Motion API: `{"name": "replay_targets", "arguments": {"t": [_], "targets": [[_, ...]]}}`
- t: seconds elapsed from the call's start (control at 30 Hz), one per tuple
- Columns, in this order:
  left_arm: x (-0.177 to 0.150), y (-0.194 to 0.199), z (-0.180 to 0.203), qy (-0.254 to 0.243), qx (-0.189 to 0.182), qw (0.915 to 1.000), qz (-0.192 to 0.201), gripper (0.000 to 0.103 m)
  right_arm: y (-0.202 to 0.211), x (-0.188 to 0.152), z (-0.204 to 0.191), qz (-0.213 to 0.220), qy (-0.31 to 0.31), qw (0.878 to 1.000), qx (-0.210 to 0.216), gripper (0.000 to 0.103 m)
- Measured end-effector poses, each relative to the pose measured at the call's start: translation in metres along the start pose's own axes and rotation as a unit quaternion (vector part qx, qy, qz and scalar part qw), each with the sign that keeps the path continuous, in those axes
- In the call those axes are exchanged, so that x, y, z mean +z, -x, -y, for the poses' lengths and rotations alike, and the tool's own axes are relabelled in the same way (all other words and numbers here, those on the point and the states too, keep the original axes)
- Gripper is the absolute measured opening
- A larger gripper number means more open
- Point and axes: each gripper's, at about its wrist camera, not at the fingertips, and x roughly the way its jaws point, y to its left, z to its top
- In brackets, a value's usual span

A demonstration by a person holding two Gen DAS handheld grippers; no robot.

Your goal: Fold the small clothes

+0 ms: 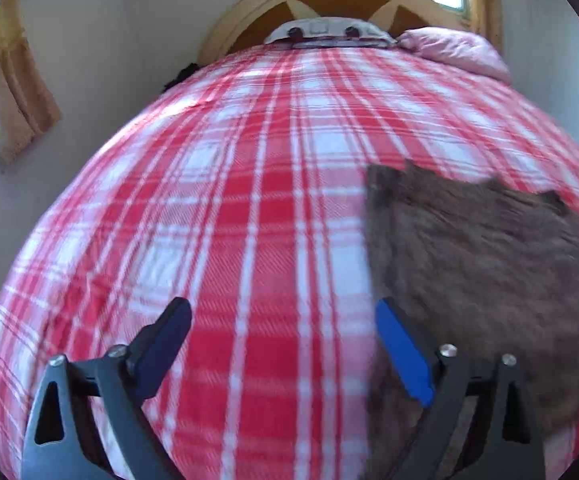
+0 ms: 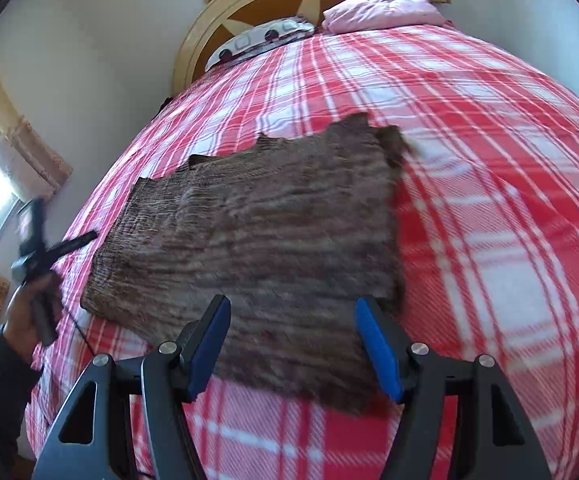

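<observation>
Blue-padded, my right gripper hovers wide open and empty over the near edge of the brown knit garment; my left gripper, equally open and empty, sits over bare plaid bedspread just left of it. I judge a one-sided pinch would drag the flat-lying knit askew. No legible writing, near or far.
</observation>
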Motion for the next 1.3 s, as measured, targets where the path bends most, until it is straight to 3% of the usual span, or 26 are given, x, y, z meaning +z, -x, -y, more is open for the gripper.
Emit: {"name": "replay_targets", "arguments": {"t": [0.03,0.17,0.23,0.3,0.33,0.37,0.43,0.6,0.93,1.0,1.03,1.1,1.13,1.3], "targets": [[-0.008,0.006,-0.001,-0.005,-0.015,0.9999,-0.001,0.084,0.002,-0.004,0.002,-0.001,0.004,1.0,-0.008,0.066],[-0.034,0.017,0.011,-0.014,-0.072,0.9972,-0.014,0.05,0.002,-0.013,0.006,-0.009,0.007,1.0,-0.018,0.066],[-0.037,0.013,0.02,-0.017,-0.081,0.9964,-0.021,0.041,0.003,-0.014,0.003,-0.005,0.01,1.0,-0.028,0.066],[-0.042,0.006,0.024,-0.014,-0.099,0.9942,-0.04,0.024,0.001,-0.015,0.001,-0.01,0.012,0.999,-0.037,0.064],[-0.042,0.005,0.024,-0.009,-0.1,0.9944,-0.035,0.024,0.0,-0.015,-0.001,-0.01,0.014,0.999,-0.038,0.056],[-0.041,0.005,0.025,-0.012,-0.097,0.9948,-0.029,0.018,-0.001,-0.015,-0.001,-0.013,0.016,0.999,-0.038,0.037],[-0.04,0.005,0.027,-0.019,-0.102,0.9941,-0.031,0.015,-0.002,-0.016,0.0,-0.022,0.013,0.999,-0.04,0.018],[-0.049,0.007,0.023,-0.027,-0.095,0.9947,-0.03,0.016,-0.006,-0.022,0.008,-0.047,0.015,0.998,-0.041,0.016],[-0.057,0.011,0.021,-0.028,-0.08,0.9964,-0.007,0.025,-0.009,-0.032,0.001,-0.037,0.029,0.997,-0.069,0.016],[-0.059,0.014,0.019,-0.023,-0.065,0.9976,-0.005,0.042,-0.001,-0.031,0.001,-0.024,0.018,0.997,-0.065,0.018],[-0.06,0.016,0.016,-0.016,-0.054,0.9984,-0.004,0.05,0.007,-0.03,-0.001,-0.016,0.013,0.998,-0.066,0.023],[-0.063,0.017,0.009,0.0,-0.05,0.9987,-0.007,0.082,0.02,-0.029,-0.008,-0.006,0.011,0.997,-0.078,0.043],[-0.065,0.016,0.004,0.011,-0.059,0.9981,-0.01,0.084,0.025,-0.028,-0.013,0.004,0.014,0.997,-0.079,0.052],[-0.065,0.012,0.0,0.023,-0.07,0.9971,-0.018,0.088,0.033,-0.024,-0.06,0.023,0.074,0.995,-0.055,0.053]]}}
